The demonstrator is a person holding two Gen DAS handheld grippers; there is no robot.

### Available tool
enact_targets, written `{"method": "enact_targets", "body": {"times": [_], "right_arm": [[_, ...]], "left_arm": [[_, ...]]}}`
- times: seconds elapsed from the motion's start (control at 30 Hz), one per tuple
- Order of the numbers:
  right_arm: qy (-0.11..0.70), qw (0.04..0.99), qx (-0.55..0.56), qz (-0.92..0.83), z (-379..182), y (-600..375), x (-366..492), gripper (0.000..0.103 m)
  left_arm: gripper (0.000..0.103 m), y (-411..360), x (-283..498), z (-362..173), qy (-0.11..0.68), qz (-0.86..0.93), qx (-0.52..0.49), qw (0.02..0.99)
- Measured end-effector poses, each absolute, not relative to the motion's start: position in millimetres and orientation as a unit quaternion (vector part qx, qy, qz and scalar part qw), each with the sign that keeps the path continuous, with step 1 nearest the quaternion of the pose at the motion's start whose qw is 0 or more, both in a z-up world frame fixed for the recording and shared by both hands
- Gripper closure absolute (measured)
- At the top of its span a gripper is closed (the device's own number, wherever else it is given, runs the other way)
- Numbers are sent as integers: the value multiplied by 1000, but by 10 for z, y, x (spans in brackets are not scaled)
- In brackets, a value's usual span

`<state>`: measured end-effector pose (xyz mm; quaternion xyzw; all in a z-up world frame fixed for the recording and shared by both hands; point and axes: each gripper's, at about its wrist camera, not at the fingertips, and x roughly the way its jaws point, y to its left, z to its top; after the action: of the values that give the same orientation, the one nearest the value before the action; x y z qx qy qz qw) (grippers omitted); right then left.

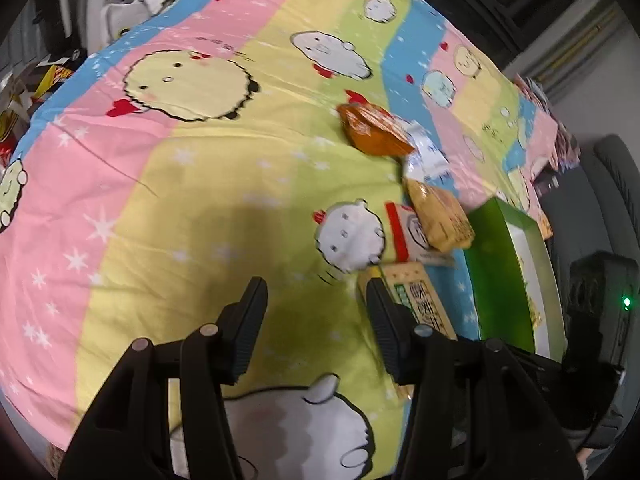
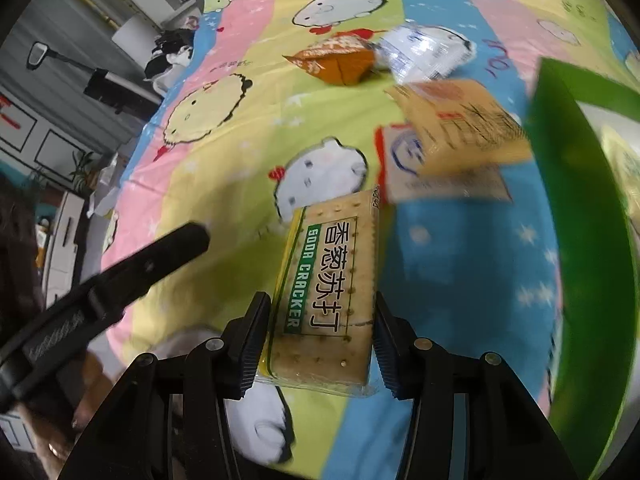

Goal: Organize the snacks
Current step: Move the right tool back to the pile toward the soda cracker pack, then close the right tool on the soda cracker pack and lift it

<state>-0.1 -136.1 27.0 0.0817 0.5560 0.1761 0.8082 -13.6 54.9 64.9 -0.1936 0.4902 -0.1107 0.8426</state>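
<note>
Right gripper (image 2: 318,338) clamps the soda cracker pack (image 2: 326,288) lengthwise; the green box (image 2: 580,240) waits just right, bedspread's edge.

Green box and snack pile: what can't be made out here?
- Green box contents: right wrist view, cut off by the frame edge and blurred.
- White packet print: left wrist view, motion blur.
- Soda cracker pack: left wrist view, partly hidden behind the left gripper fingers.
</note>
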Motion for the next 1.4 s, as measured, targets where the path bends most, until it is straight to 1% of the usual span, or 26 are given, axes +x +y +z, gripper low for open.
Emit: {"method": "enact_targets", "body": {"times": [0.17,0.37,0.57,0.7,0.9,1.0,1.1,1.33,1.4], "right_arm": [[561,806,96,163,283,-1544,-111,52],[517,823,159,173,477,-1836,-139,51],[524,808,198,182,342,-1880,-58,51],[519,818,183,165,294,-1819,-41,51],[539,801,189,182,129,-1749,46,51],[547,791,196,192,72,-1744,69,51],[551,788,194,197,32,-1738,79,51],[555,787,190,192,-18,-1718,89,51],[553,789,187,192,-20,-1718,88,53]], "left_arm": [[52,375,-181,589,506,-122,-180,834],[52,211,-240,508,523,-135,-175,823],[52,-39,-312,425,536,-169,-168,810],[52,-139,-330,339,544,-183,-167,802],[53,-233,-359,331,541,-195,-161,802],[57,-284,-366,316,540,-196,-156,803],[59,-328,-375,325,534,-193,-143,810],[60,-368,-369,328,528,-192,-136,816],[59,-386,-376,330,525,-190,-130,819]]}}
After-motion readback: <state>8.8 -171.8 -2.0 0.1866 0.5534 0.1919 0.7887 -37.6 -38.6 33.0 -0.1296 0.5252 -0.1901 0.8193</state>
